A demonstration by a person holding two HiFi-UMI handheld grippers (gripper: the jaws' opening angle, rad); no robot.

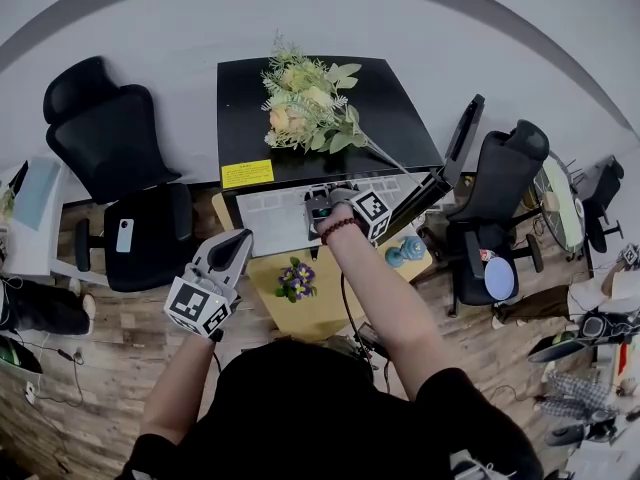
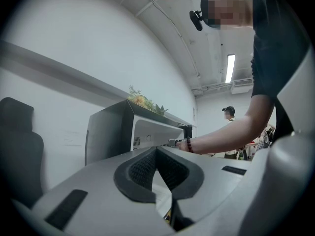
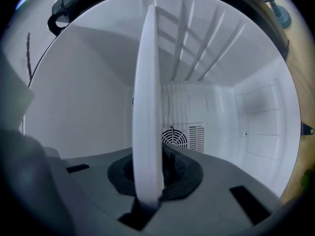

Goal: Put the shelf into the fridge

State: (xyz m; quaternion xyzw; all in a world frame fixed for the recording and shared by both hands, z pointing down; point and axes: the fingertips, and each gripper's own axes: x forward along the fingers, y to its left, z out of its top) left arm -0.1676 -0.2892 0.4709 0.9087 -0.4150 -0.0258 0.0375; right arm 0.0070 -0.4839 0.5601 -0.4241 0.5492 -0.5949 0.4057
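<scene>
The fridge stands with its door swung open and a bouquet lying on its top panel. The right gripper is at the fridge opening, jaws clamped on the near edge of the shelf. In the right gripper view the shelf appears edge-on and runs from the jaws into the white fridge cavity, toward the fan grille on the fridge's back wall. The left gripper is held in front of the fridge, clear of the opening, above the wooden table. Its jaws are together with nothing between them. Status: the shelf is lifted, gripped and partly inside the fridge, so pickup and approach are done. Its far edge is hidden in the edge-on view, so it is not certain whether the sides already rest on the fridge's wall ledges. Remaining, as judged: level the shelf, push it back toward the fridge's rear wall until seated, then release the right gripper's hold.
</scene>
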